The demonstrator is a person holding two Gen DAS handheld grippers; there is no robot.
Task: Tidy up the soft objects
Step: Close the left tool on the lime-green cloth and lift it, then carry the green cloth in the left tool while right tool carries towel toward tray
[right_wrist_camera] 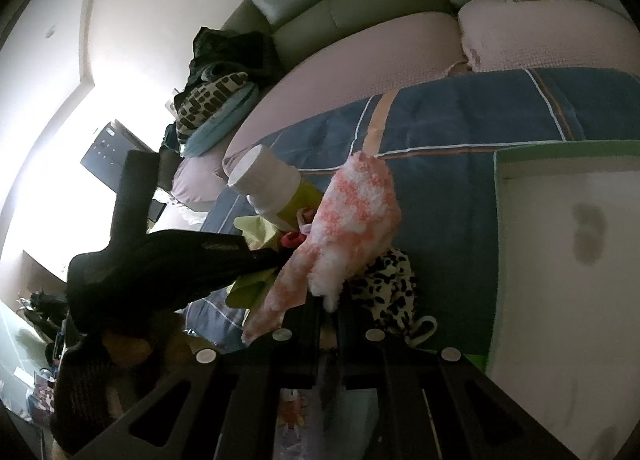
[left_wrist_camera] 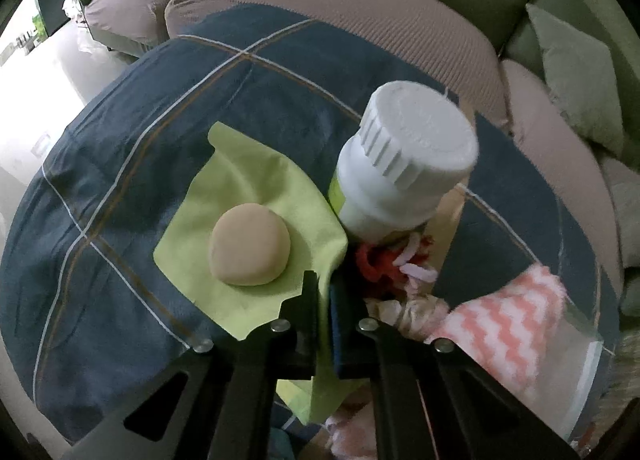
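Left gripper (left_wrist_camera: 325,292) pinching green cloth (left_wrist_camera: 256,196) under dough ball (left_wrist_camera: 250,244). Right gripper (right_wrist_camera: 329,308) squeezing fuzzy pink sock (right_wrist_camera: 356,220). White bottle (left_wrist_camera: 404,164) nearby.

Support: round surface (left_wrist_camera: 120,164) under a dark blue checked cloth (left_wrist_camera: 280,72).
On the cloth: green cloth (left_wrist_camera: 256,180), white bottle (left_wrist_camera: 400,164), yarn (left_wrist_camera: 384,260), leopard-print fabric (right_wrist_camera: 392,284).
Right edge: white box (right_wrist_camera: 568,260).
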